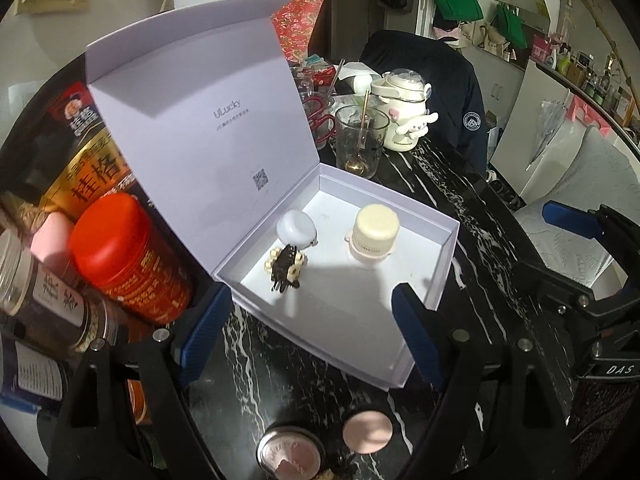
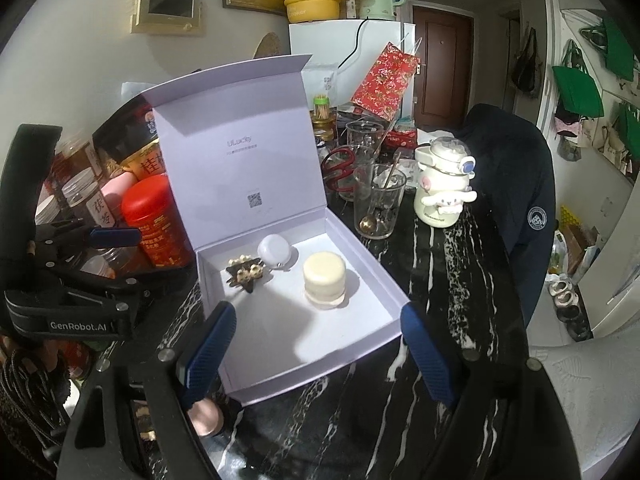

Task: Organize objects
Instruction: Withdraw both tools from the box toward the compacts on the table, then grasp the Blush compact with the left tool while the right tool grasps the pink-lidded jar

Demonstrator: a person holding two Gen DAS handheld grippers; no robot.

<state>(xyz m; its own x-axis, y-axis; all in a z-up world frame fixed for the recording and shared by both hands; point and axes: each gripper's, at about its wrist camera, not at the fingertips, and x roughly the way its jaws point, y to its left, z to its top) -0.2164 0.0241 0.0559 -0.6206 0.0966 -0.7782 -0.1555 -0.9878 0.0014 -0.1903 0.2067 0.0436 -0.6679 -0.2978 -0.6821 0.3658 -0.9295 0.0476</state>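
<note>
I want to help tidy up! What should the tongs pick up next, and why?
Probably the left tongs should dip toward the pink lid just below them. Both tongs are open and hold nothing, the white box already holds three things, and the lid lies outside it on the table.

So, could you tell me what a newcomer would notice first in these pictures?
Probably the open white box on the black marble table, lid upright, holding a cream jar, a small white round case and a hair clip. Next, the red canister to its left and the cartoon-dog bottle behind right.
</note>
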